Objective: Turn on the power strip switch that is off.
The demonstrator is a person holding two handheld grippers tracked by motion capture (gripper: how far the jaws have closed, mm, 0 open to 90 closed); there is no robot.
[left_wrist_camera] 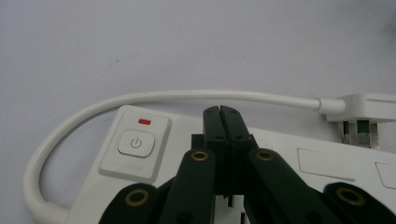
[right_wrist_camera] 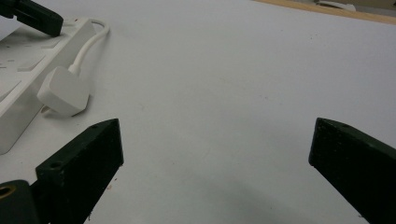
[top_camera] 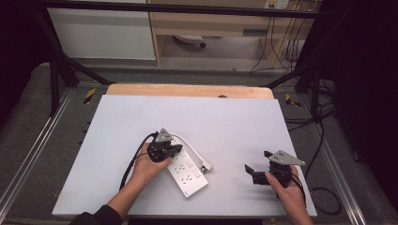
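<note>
The power strip (top_camera: 187,172) lies on the white desk (top_camera: 225,122), left of centre, running from about 10 o'clock to 4 o'clock in the high view. Its white cord (left_wrist_camera: 154,96) loops out of the switch end and curves back along the far side to the plug (top_camera: 205,165), which rests on the desk touching or just beside the strip's edge.

The left tongs (left_wrist_camera: 221,110) are closed with nothing between them. Their tips are over the strip body, just at 3 o'clock of the power button (left_wrist_camera: 136,143), above which sits a small red indicator (left_wrist_camera: 144,122). Whether the tips touch the casing cannot be told.

The right tongs (right_wrist_camera: 215,154) are spread wide open and empty, low over bare desk at about 4 o'clock from the strip, facing the plug.

The step in hand appears to be pinning the strip with the left tongs while the right tongs go for the plug. To do it well:

- Keep the closed left tips pressing straight down on flat casing, clear of the button.
- Bring the right tongs in low and level, one jaw on either side of the plug body.
- Close on the plug's broad faces, not on the cord.
- Lift only after the grip is firm, since the smooth plastic could slip.
</note>
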